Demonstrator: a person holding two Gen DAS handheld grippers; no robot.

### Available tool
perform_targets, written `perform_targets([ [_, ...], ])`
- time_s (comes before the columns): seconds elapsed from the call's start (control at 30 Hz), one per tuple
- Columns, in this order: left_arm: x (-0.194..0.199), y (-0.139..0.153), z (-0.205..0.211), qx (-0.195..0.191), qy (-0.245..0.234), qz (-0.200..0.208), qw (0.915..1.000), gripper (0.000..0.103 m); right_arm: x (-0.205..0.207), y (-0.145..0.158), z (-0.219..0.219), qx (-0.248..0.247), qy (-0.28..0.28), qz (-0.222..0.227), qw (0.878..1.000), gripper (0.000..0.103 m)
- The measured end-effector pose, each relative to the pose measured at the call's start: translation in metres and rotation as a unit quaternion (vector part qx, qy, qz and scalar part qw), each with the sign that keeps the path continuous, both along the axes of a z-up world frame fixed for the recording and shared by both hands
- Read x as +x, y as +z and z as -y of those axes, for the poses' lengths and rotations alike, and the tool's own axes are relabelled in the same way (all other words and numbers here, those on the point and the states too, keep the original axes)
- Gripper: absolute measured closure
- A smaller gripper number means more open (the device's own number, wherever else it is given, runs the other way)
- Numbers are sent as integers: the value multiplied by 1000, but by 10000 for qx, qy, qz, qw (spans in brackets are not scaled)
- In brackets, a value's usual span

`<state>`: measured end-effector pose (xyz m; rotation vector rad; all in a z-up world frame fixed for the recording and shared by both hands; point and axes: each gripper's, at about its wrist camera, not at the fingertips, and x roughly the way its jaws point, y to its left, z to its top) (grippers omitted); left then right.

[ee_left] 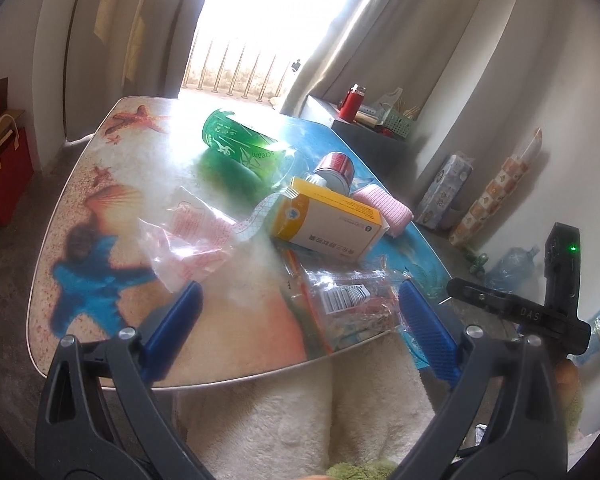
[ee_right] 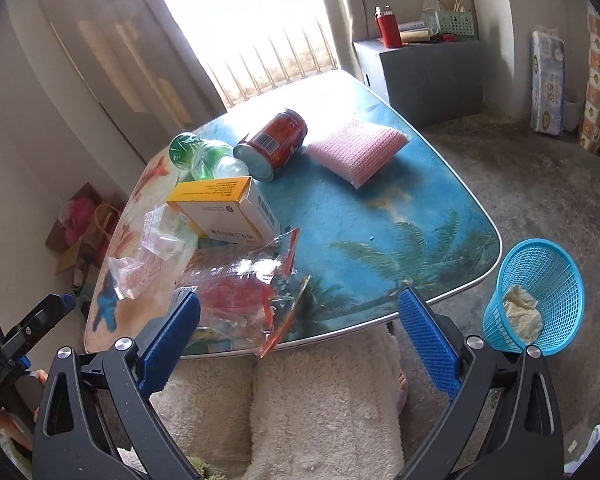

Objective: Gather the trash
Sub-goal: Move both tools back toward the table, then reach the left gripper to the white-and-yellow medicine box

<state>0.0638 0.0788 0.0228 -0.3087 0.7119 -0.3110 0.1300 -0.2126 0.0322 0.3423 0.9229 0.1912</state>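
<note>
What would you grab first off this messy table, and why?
Probably the clear wrapper at the near table edge: it lies closest to both open grippers, the right gripper and the left gripper, which hold nothing. The blue basket waits beside the table.

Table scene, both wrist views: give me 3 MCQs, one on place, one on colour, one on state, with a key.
1. Where is the blue basket?
A) on the table B) on the floor beside the table C) on the grey cabinet

2. What colour is the sponge?
A) pink B) yellow C) black

3. How is the red can placed?
A) upright B) on its side C) in the basket

Key: B, it stands on the floor off the table's corner; A, pink weave; B, its end faces the camera.
</note>
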Motion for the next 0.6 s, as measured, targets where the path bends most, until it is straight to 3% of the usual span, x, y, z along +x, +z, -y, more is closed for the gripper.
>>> perform_targets([
  [0.2,11,-15,1,108,-231,50,9997,8,9,-12,0,343,14,-212,9992,18],
  [0.27,17,-22,0,-32,-431,52,9991,9,13,-19,0,426,-3,-323,9986,24],
  [0.43,29,-37,2,-13,-495,48,9988,9,26,-40,-7,726,62,-754,9945,53],
  [0.6,38,-47,0,181,-596,53,9980,9,31,-48,-37,820,326,-1002,9910,61],
])
